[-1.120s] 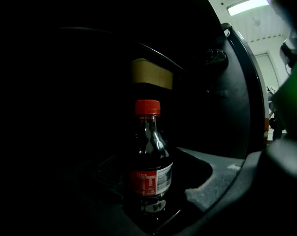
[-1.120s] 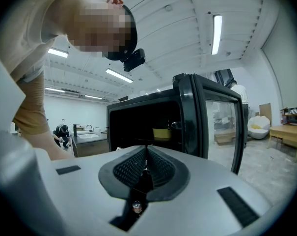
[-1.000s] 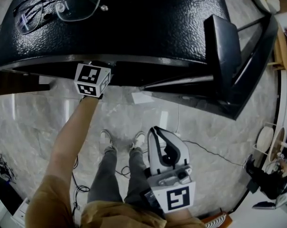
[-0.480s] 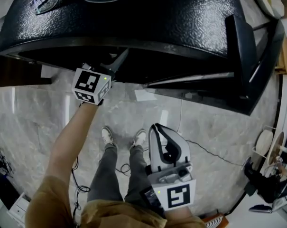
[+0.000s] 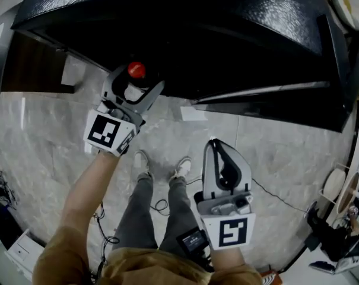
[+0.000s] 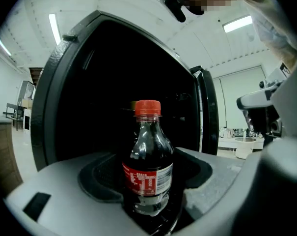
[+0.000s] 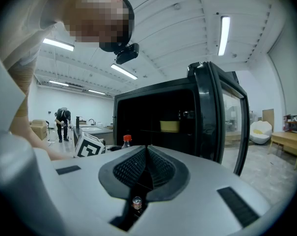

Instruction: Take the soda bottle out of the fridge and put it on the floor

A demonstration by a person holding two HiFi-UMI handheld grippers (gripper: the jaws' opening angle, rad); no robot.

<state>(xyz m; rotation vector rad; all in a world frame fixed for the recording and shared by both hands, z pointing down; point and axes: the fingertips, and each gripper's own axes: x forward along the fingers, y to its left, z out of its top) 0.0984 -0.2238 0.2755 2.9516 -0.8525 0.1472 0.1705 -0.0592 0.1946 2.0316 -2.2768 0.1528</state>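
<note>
Head view: L hand-held gripper [image 5: 137, 85] grips half-hidden, prob. upright bottle [image 5: 136, 70]; R one [image 5: 218, 145] closed.

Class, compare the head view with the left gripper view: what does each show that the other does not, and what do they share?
Head view only: the person's shoes and legs from above, and the left tool's marker cube.
Left gripper view only: the red label, the dark drink behind it, and the ceiling lights.
Both: the red-capped soda bottle gripped in the left tool, in front of the open black fridge.
</note>
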